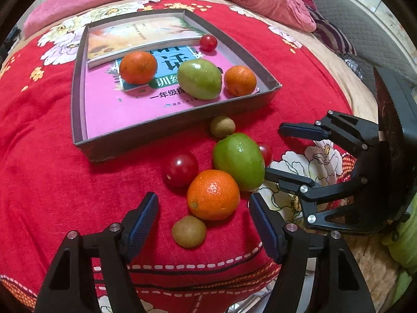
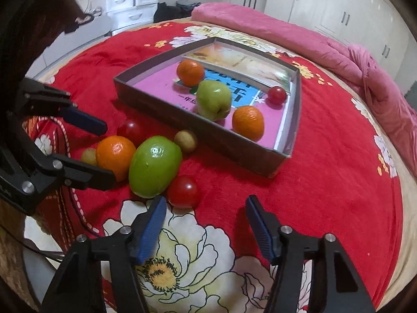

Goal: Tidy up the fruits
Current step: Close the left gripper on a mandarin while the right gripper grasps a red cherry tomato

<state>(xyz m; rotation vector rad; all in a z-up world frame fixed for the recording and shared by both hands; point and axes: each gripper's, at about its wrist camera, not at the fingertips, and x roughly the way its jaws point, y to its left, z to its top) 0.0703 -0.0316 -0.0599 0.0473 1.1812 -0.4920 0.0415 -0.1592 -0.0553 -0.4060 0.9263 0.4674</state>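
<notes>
Both hand-held grippers, left [image 1: 203, 203] and right [image 2: 206, 208], hover with jaws apart and empty over loose fruit [image 1: 238, 161] near the box [image 1: 146, 135], ready to sort.

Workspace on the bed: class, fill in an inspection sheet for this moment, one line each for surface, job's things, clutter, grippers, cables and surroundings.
Surface: red flowered blanket on a bed.
Job's things: box holds two oranges, a green fruit and a tomato. Loose in front of it: an orange, a green fruit, two tomatoes, two kiwis.
Clutter: two books lie under the fruit in the box.
Grippers: left gripper open around the loose orange, pads apart from it; right gripper open, empty, beside a tomato.
Cables: thin dark cable at the bed's edge.
Surroundings: pink quilt, white drawers, wardrobe doors.
</notes>
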